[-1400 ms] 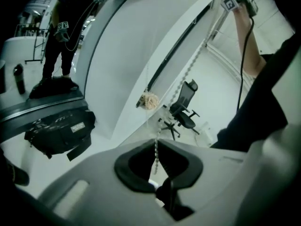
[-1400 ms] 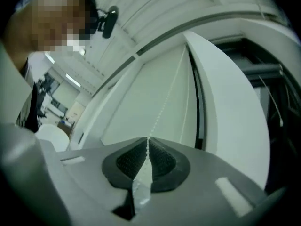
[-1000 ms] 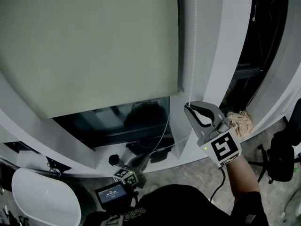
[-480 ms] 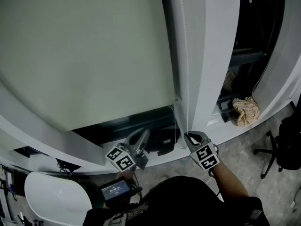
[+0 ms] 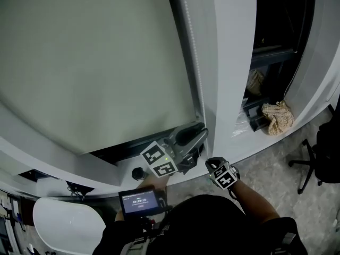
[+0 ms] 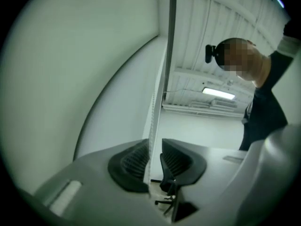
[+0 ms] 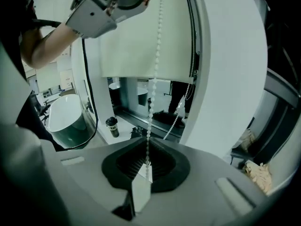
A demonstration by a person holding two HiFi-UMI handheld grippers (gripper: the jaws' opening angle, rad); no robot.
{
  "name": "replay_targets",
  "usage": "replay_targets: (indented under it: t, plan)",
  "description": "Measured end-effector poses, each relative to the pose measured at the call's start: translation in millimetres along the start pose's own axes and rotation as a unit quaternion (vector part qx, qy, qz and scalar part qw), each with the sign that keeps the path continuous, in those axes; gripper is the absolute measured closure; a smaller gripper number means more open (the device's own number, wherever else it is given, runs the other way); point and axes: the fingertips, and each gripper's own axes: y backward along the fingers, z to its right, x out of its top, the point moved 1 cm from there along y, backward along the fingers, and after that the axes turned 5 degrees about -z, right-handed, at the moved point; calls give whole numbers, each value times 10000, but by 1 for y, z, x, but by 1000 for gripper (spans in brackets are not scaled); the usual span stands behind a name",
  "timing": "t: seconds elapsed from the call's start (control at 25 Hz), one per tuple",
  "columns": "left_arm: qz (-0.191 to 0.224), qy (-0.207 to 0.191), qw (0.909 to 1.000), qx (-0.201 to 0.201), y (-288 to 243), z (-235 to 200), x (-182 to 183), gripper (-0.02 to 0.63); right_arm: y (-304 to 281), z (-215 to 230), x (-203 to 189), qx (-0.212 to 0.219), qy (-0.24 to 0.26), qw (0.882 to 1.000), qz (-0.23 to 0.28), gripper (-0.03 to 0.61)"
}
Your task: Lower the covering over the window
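Right hand-held gripper (image 7: 146, 163) pinches the bead chain (image 7: 155, 74); left hand-held gripper (image 6: 154, 149), jaws just opening, straddles it loosely. The blind (image 5: 95, 62) is cut off above.

Pale blind (image 5: 95, 62) hangs low, its hem just above the left gripper (image 5: 197, 135). The bead chain (image 7: 155, 55) passes between that gripper's just-opened jaws, down into the right gripper's (image 5: 211, 163) pinch.

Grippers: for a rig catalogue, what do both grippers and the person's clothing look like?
Left gripper and right gripper: pale grey bodies, black ribbed pads, a cube of black-and-white square markers. A black cable trails from the left, whose jaws have just been opening, bead cord between them. The person's top is black.
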Motion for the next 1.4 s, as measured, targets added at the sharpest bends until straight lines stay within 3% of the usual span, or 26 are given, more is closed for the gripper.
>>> replay_targets:
  t: [0.12, 0.24, 0.36, 0.44, 0.6, 0.72, 0.8, 0.88, 1.04, 1.16, 1.28, 1.4]
  plan:
    - [262, -158, 9995, -54, -9, -5, 30, 535, -10, -5, -10, 115, 47, 9996, -242, 561]
    - [493, -172, 9985, -158, -15, -8, 55, 534, -25, -23, -44, 380, 178, 9953, -876, 561]
    - [485, -397, 9977, -243, -21, -1, 66, 526, -30, -40, -69, 556, 163, 9914, -1176, 561]
    - [421, -569, 9972, -223, -23, 5, 66, 599, -29, -41, -70, 576, 35, 9914, -1174, 561]
    - [543, -336, 9979, 72, -17, -11, 67, 606, -28, -31, -72, 543, -507, 9916, -1055, 557]
    - [526, -179, 9975, 427, -5, -32, 61, 607, -13, -14, -66, 415, -1251, 9899, -515, 505]
    - [78, -402, 9957, 827, -1, -48, 34, 607, 8, 7, -48, 251, -1802, 9832, 163, 460]
    - [-499, -508, 9912, 1120, 5, -62, -16, 607, 36, 26, -20, 144, -2226, 9698, 986, 449]
    - [-1374, 113, 9788, 1516, 27, -80, -125, 607, 114, 49, 60, 230, -2522, 9288, 2705, 442]
    - [-1812, 600, 9668, 1697, 44, -78, -192, 607, 179, 53, 134, 300, -2051, 9055, 3704, 442]
    - [-2260, 985, 9540, 1707, 59, -63, -245, 609, 233, 50, 196, 199, -1279, 8989, 4186, 443]
    - [-2995, 1197, 9345, 1506, 72, -34, -301, 609, 274, 43, 248, 337, -807, 8900, 4475, 444]
